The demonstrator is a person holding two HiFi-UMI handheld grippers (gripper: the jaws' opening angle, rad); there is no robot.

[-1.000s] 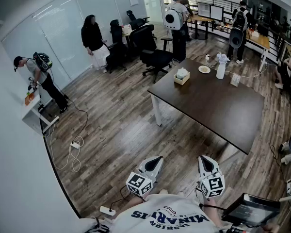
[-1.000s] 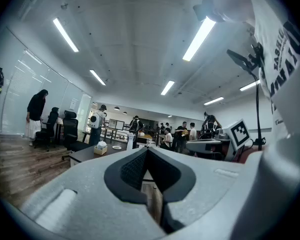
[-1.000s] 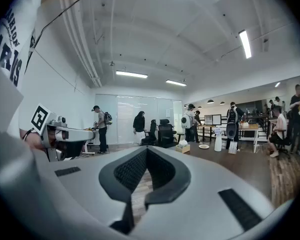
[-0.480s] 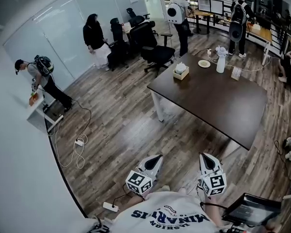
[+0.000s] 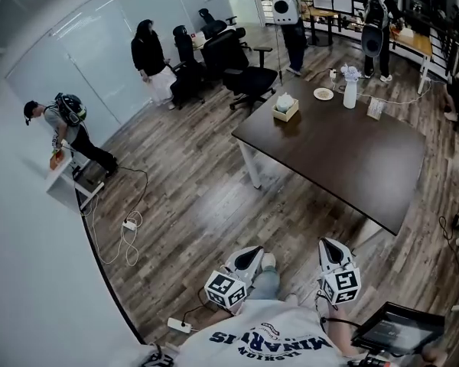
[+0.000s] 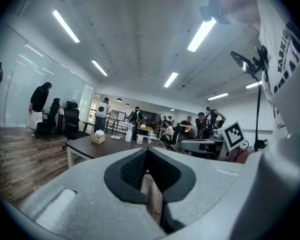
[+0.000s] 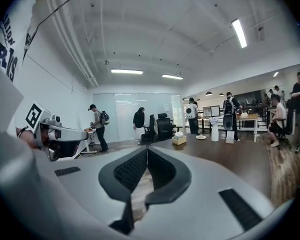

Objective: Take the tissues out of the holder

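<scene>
**woodfloor_guy:** So where was everything at this point?

**gripnerd:** Biggest thing first: the dark table (image 5: pixel 344 151) sat far off to the right, well apart from the person. Both tools were down near the body. The left gripper (image 5: pixel 252 254) and the right gripper (image 5: pixel 330 245) each had their jaws pressed together with nothing in them (you could see bare floor through the little gap behind the tips). The tissue holder (image 5: pixel 285 112) stood on the table's far left corner, with the tissues (image 5: pixel 284 100) poking out the top. Nothing had been touched yet.

**woodfloor_guy:** So it was just the walk-up. Any tips for doing it well?

**gripnerd:** My guess is they needed to get right up to that far corner before doing anything else. One gripper's jaws should open on the way in. I'd have had one gripper steady the holder while the other pinched just the top tissue and pulled straight up. Otherwise the light box could lift along with it.

**woodfloor_guy:** Anything different from a second before?

**gripnerd:** Not much. Both grippers sat a bit lower in the head view. The table had slid slightly up the picture, and the person with the white pack at the far end had moved too. The jaws were just as closed.
</scene>
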